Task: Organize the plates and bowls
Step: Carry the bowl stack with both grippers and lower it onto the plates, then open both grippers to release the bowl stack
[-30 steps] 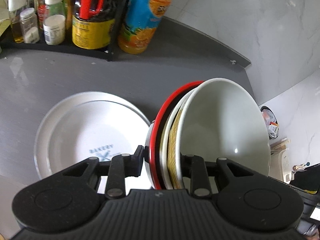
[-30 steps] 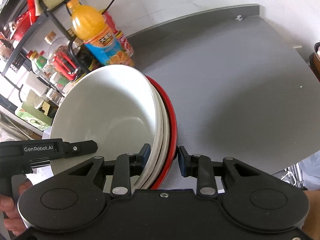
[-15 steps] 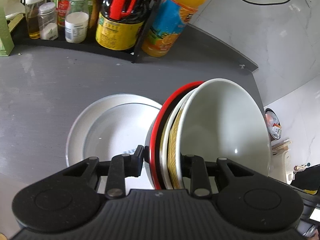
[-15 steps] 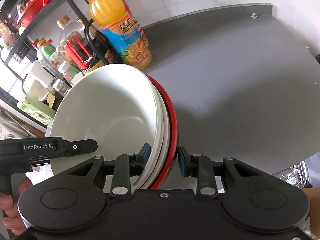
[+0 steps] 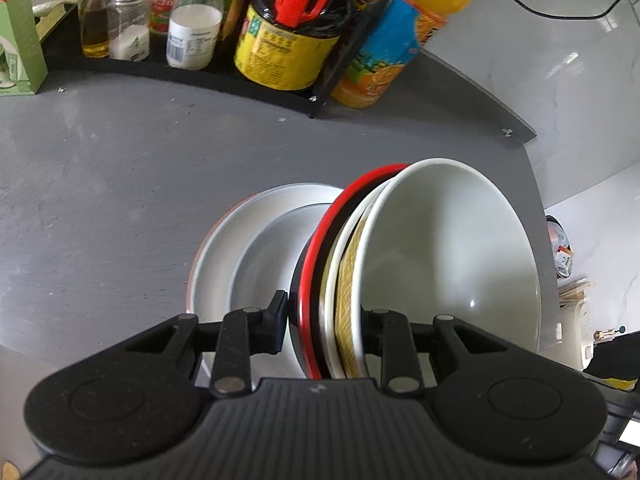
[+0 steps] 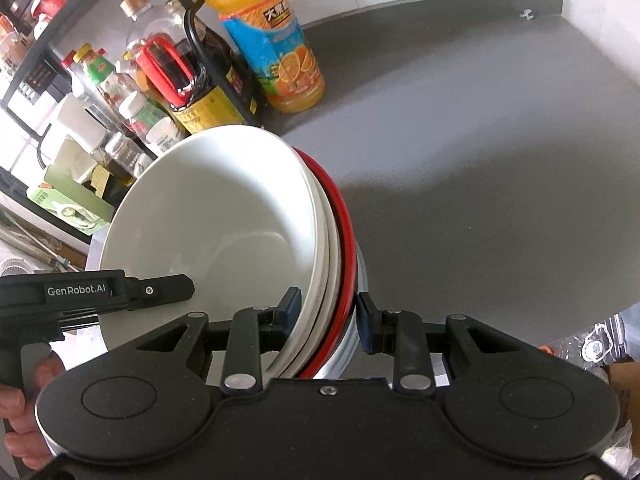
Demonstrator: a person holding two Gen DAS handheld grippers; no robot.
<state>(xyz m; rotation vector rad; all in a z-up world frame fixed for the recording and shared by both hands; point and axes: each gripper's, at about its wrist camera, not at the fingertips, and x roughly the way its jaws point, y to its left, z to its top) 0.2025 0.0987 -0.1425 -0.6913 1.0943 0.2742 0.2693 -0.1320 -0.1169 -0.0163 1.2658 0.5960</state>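
A nested stack of bowls hangs tilted above the grey counter: a red-rimmed black bowl (image 5: 316, 248) outermost, a yellow-patterned bowl (image 5: 346, 280) in the middle and a plain white bowl (image 5: 448, 264) innermost. My left gripper (image 5: 326, 328) is shut on the stack's rim. In the right wrist view the same white bowl (image 6: 216, 224) and red rim (image 6: 344, 232) sit between the pads of my right gripper (image 6: 328, 320), which is shut on the opposite rim. A white plate (image 5: 236, 248) lies on the counter right under the stack, and its grey edge (image 6: 362, 276) shows there too.
A black rack (image 5: 200, 74) of sauce and spice bottles lines the back of the counter, with an orange juice bottle (image 6: 276, 52) beside it. A green box (image 5: 20, 40) stands at the far left. Grey counter (image 6: 480, 168) stretches right to a curved edge. A hand (image 6: 20, 420) holds the left gripper's handle.
Both grippers carried the bowl stack forward toward the rack. The white plate, earlier off to the left, now lies partly beneath the stack. The grips are unchanged.
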